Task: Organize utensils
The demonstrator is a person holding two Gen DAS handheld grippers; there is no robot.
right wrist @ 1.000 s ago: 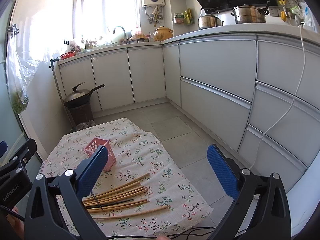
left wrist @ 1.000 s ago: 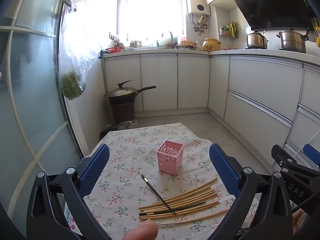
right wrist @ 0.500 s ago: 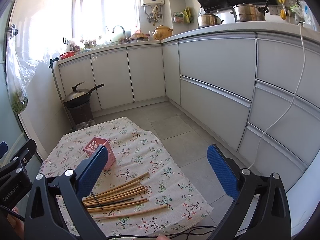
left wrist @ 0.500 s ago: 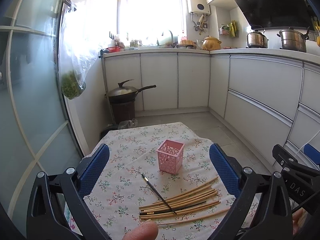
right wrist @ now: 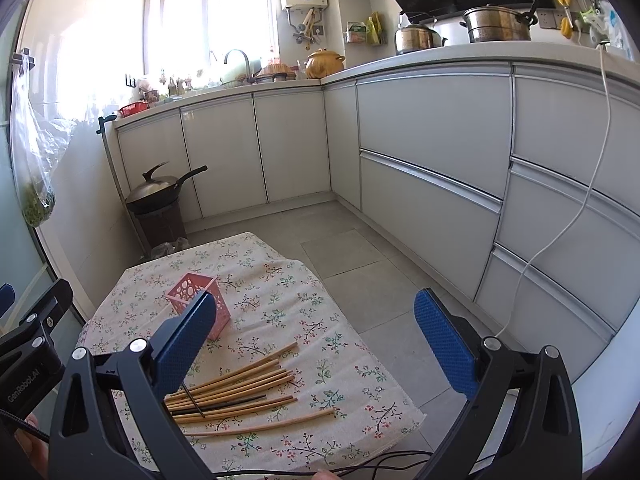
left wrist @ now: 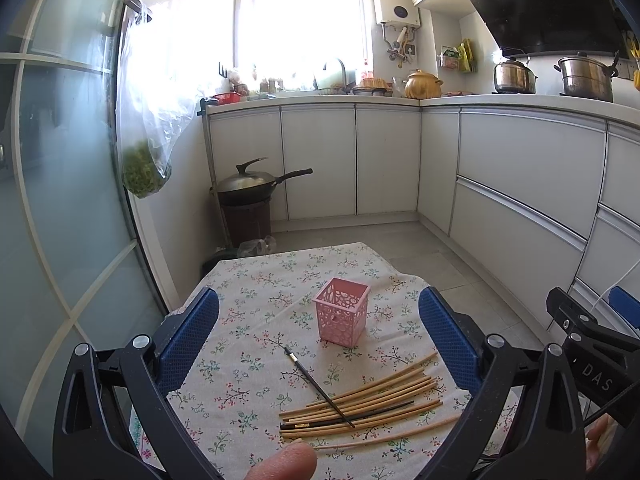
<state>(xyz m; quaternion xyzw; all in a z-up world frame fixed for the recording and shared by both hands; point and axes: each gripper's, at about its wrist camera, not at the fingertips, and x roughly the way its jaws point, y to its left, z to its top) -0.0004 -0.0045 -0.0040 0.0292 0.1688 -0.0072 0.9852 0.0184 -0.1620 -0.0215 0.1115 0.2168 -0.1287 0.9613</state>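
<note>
Left wrist view: chopsticks (left wrist: 360, 404) lie between the spread hand-held gripper (left wrist: 319, 332) fingers.

Daylight floods through the blown-out white-framed window (left wrist: 300, 28) at twelve o'clock; sharp focus throughout, fisheye bending and dark vignetting at edges.

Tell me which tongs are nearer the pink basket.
Left. The left tongs frame the pink basket head-on; the right tongs point past it, basket beside their left finger.

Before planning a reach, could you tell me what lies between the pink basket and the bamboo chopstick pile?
In the left wrist view, one dark chopstick lies there, slanting from near the pink basket onto the bamboo chopstick pile.
</note>
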